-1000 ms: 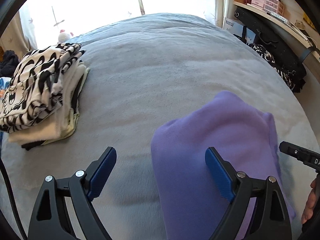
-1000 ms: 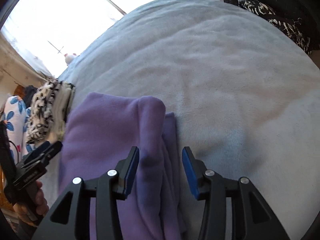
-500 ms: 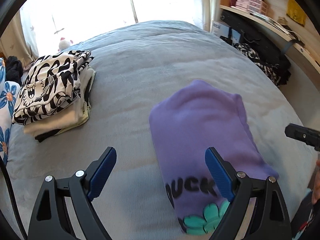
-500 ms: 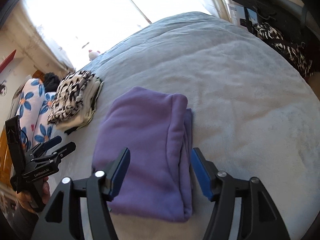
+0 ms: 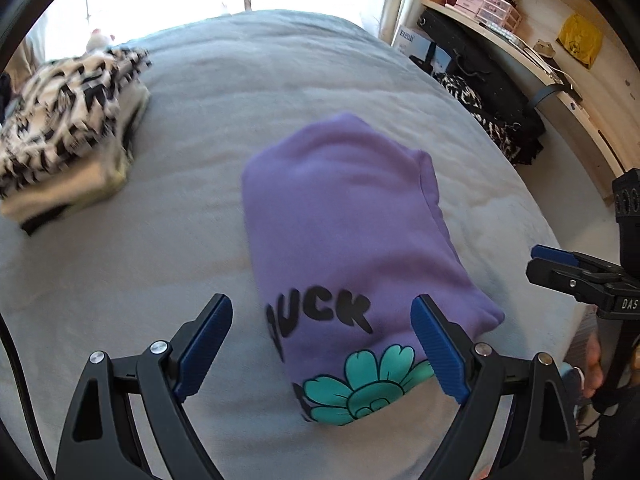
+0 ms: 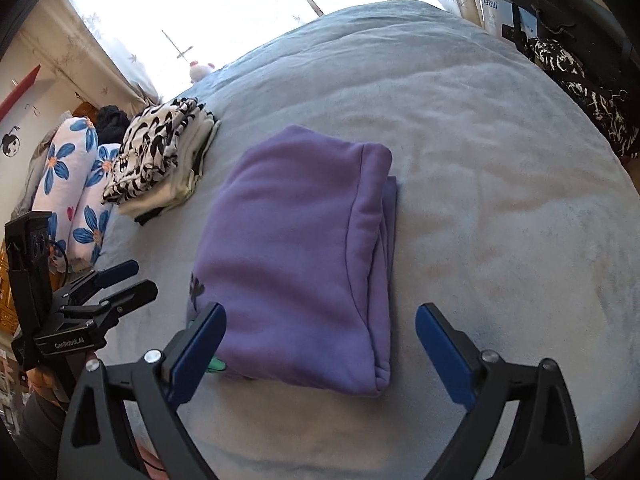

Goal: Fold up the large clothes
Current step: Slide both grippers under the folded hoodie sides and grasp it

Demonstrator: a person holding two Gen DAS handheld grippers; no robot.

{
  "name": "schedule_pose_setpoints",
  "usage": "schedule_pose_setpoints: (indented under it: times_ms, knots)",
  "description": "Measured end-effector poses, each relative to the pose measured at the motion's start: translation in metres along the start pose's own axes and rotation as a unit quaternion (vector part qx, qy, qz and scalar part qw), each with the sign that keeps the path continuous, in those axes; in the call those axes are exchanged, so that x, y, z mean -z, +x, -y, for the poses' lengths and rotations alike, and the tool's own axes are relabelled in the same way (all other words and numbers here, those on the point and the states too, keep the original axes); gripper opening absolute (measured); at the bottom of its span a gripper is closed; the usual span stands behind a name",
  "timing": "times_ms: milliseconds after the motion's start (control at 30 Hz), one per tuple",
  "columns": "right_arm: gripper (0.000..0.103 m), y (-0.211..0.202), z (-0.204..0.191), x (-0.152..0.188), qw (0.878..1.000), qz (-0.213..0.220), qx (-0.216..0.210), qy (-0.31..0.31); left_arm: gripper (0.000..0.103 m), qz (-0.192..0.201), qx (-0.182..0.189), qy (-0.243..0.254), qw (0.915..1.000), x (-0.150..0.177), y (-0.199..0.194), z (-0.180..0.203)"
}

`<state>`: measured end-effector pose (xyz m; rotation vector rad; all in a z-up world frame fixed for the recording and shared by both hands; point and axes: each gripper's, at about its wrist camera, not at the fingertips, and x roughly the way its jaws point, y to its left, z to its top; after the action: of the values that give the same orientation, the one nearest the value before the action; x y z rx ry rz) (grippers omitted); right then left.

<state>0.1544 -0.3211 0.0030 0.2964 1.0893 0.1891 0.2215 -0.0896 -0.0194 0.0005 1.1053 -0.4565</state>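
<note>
Bed (image 6: 480,160): a pale grey-blue fleece blanket is covering it, filling most of both views.
Purple sweatshirt (image 5: 344,216): lying folded into a thick rectangle on the middle of the blanket, black lettering and a teal flower print showing at its near end, free of both grippers.
Clothes stack (image 6: 160,160): sitting folded on the blanket to the left of the sweatshirt and apart from it, a black-and-white patterned piece on top.
Floral pillows (image 6: 72,184): lying beyond the stack, at the bed's left edge.
Left gripper (image 5: 320,344): hovering above the sweatshirt's printed end, jaws standing wide, gripping nothing.
Right gripper (image 6: 320,352): hovering over the sweatshirt's near edge, jaws having just been opening, now standing wide, pads clear of the fabric.
</note>
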Motion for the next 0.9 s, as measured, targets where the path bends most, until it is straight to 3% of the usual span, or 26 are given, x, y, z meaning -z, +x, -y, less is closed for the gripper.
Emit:
schedule_pose_setpoints:
  times_ms: [200, 500, 700, 900]
  knots:
    - [0.102, 0.018, 0.015, -0.002, 1.000, -0.013, -0.021, 0.013, 0.090, -0.033, 0.024, -0.021, 0.9989, 0.005, 0.029, -0.006]
    - [0.103, 0.056, 0.030, -0.009, 0.998, -0.043, -0.044, 0.027, 0.090, -0.068, 0.079, -0.061, 0.9926, 0.003, 0.066, -0.017]
    - [0.103, 0.090, 0.041, -0.014, 0.995, -0.073, -0.055, 0.036, 0.098, -0.061, 0.085, -0.072, 0.9919, 0.001, 0.083, -0.022]
    - [0.103, 0.122, 0.049, -0.014, 0.989, -0.109, -0.096, 0.041, 0.103, -0.063, 0.107, -0.085, 0.9887, -0.001, 0.099, -0.035]
